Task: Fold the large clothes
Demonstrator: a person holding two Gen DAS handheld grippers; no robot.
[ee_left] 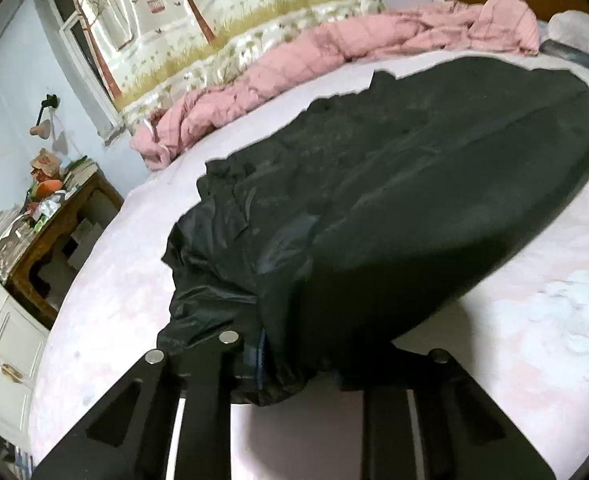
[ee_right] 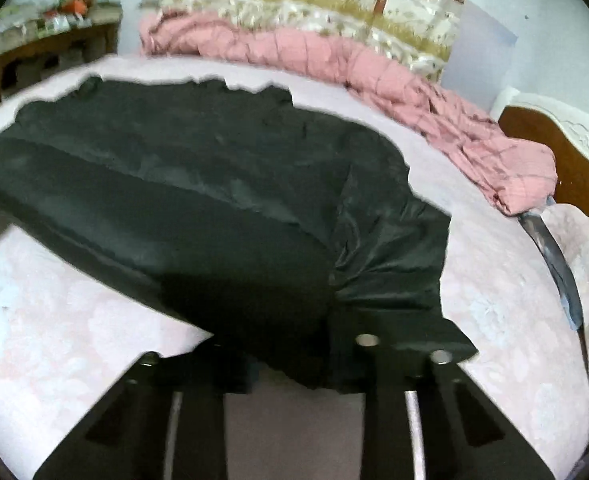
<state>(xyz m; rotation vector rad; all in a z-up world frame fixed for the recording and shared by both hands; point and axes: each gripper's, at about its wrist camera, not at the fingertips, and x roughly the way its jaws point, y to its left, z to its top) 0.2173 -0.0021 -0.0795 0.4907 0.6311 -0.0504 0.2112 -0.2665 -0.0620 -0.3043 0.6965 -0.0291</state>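
Observation:
A large black jacket [ee_left: 394, 184] lies spread across the pale pink bed sheet [ee_left: 126, 280], its shiny lining showing at the near corners. My left gripper [ee_left: 294, 364] is shut on the jacket's near left edge, with cloth bunched between its fingers. In the right wrist view the same jacket [ee_right: 198, 200] stretches away to the left. My right gripper [ee_right: 294, 364] is shut on the jacket's near right edge, and the cloth hides its fingertips. The near edge sags between the two grippers, lifted a little off the sheet [ee_right: 74, 312].
A crumpled pink quilt [ee_left: 278, 76] runs along the far side of the bed by the patterned wall. A cluttered wooden desk [ee_left: 50, 224] and a white cabinet [ee_left: 2, 344] stand to the left. A wooden headboard [ee_right: 566, 160] is at the right.

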